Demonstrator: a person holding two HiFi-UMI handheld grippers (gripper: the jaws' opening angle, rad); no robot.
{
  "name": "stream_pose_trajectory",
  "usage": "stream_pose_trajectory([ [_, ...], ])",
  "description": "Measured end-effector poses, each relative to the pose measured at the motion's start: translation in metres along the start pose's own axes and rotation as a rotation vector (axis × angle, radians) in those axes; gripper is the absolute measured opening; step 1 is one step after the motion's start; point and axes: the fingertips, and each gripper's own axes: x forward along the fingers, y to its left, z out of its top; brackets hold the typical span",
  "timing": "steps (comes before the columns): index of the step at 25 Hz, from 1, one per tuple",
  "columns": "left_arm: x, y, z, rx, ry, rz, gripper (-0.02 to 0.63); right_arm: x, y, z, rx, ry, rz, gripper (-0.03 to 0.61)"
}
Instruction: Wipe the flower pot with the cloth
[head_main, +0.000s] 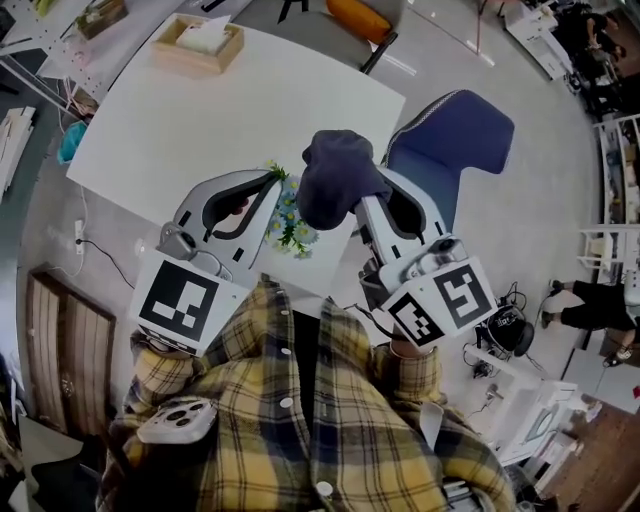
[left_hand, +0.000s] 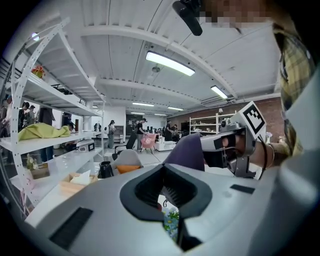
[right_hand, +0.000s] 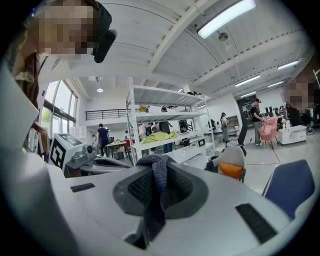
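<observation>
Cloth (head_main: 335, 175), dark blue, is pinched in the right tongs (right_hand: 155, 172); the left tongs (head_main: 275, 190) are fully closed, just beside the flowers (head_main: 292, 228).

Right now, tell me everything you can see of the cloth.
The cloth is dark navy with a fine woven texture, soft and bunched into a rounded lump. The right gripper holds it: its jaws are closed on a fold, and the fabric runs between them as a crumpled strip. It is held up over the near edge of the white table, right beside the small flowers. Whether it touches them cannot be told.
</observation>
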Motion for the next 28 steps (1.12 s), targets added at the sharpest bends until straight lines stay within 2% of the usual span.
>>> stream_pose_trajectory([
  [13,-0.004,-0.011,-0.007,0.006,0.003,-0.009,0.009,-0.003,0.008,-0.011,0.01,0.027,0.03,0.015],
  [28,-0.01,-0.01,-0.012,-0.01,0.007,-0.003,0.009,-0.007,0.009,-0.01,0.014,0.032,0.018,0.015],
])
